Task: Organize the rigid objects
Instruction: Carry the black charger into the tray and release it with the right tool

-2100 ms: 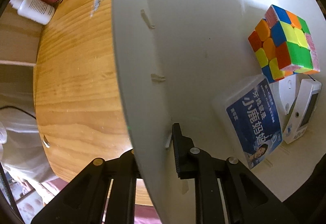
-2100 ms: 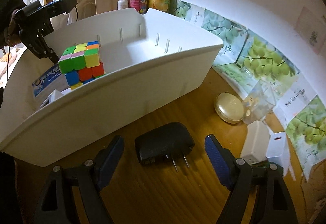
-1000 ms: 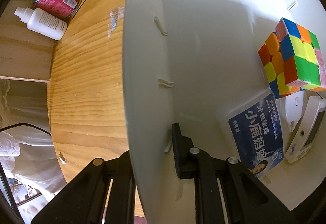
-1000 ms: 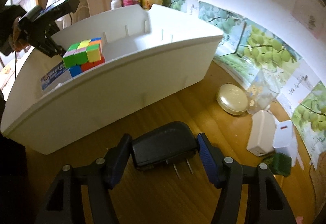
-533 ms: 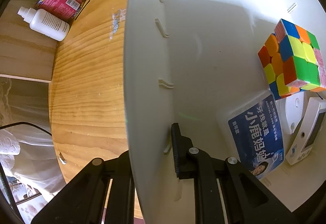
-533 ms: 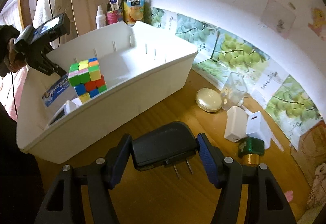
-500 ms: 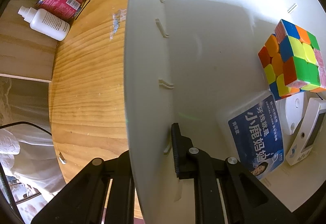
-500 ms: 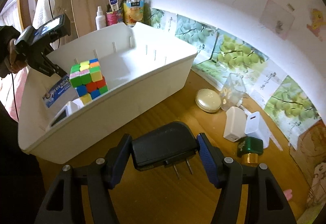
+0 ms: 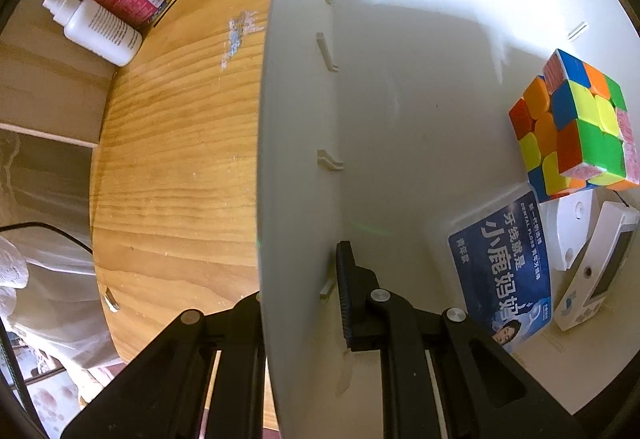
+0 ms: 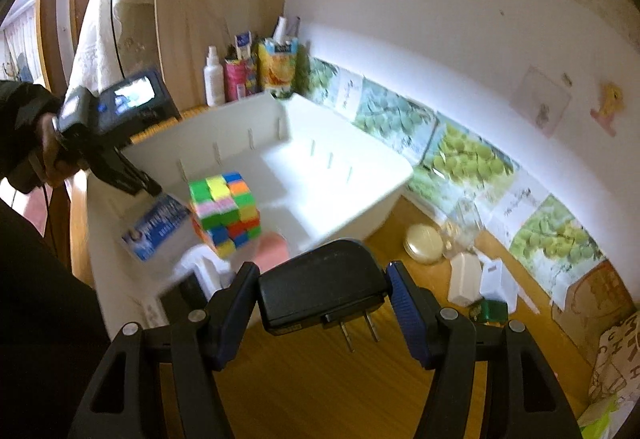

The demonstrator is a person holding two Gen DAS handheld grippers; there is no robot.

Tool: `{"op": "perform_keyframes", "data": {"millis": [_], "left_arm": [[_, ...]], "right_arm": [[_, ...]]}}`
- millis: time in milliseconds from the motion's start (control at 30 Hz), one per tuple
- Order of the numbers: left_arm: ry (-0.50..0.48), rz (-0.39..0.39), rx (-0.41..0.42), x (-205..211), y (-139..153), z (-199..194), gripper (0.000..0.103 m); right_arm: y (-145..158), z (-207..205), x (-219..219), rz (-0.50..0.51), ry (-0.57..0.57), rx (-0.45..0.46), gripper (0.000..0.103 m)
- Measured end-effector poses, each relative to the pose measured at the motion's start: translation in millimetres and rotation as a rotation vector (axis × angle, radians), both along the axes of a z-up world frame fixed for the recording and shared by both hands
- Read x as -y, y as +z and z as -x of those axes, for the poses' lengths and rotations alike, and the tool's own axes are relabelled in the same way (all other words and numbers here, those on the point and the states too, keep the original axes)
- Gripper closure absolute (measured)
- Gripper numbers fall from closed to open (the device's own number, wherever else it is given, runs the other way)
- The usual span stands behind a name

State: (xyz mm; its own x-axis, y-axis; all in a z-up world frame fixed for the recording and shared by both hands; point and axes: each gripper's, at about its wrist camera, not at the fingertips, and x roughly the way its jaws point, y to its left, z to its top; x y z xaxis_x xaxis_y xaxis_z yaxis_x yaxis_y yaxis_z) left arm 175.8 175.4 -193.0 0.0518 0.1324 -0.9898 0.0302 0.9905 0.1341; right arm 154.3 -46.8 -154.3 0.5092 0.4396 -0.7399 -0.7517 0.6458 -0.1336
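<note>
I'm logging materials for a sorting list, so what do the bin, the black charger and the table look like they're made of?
Bin: likely moulded plastic, white and matte, with thin walls and moulded slot ribs.
Charger: black plastic shell, slightly satin, with two bare metal prongs; the right claw holds it.
Table: wood or wood-look laminate, with visible grain and a light sheen; which of the two, the pictures do not settle.

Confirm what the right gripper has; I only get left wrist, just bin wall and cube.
Observer: The right gripper is shut on a black charger, prongs toward the camera.
Operator: Over the bin yet?
Observer: Lifted off the table, at the near rim of the bin, not clearly over it.
Operator: Anything left out?
Observer: Two white adapters and a round cream case lie right of the bin.
</note>
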Motion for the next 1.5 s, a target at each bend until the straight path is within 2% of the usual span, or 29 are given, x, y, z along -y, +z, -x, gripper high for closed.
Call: {"op": "perform_keyframes", "data": {"millis": [400, 667, 967, 1233, 1300, 1367, 1500], "left_arm": [[-0.049, 0.006, -0.001, -4, -2, 6, 0.088], [-0.075, -0.003, 0.003, 0, -1, 7, 0.088], [-0.081, 0.005, 0.014, 6, -1, 21, 0.088], [-0.065, 0.012, 0.024, 0, 1, 30, 0.087], [-0.060, 0.015, 0.025, -1, 2, 31, 0.087], [-0.052, 0.018, 0.025, -2, 3, 34, 0.087], [-0.040, 0.018, 0.027, -5, 2, 38, 0.087]], "right_arm": [[7, 26, -57, -0.055, 0.020, -0.025, 0.038], [-2, 35, -81, -0.056, -0.063, -0.060, 0.038], [-12, 38, -88, -0.064, -0.206, -0.106, 0.037], [-17, 38, -87, -0.085, -0.282, -0.149, 0.037], [-16, 39, -86, -0.093, -0.290, -0.149, 0.035], [-13, 39, -85, -0.109, -0.303, -0.146, 0.027], [-9, 39, -80, -0.131, -0.318, -0.150, 0.027]]}}
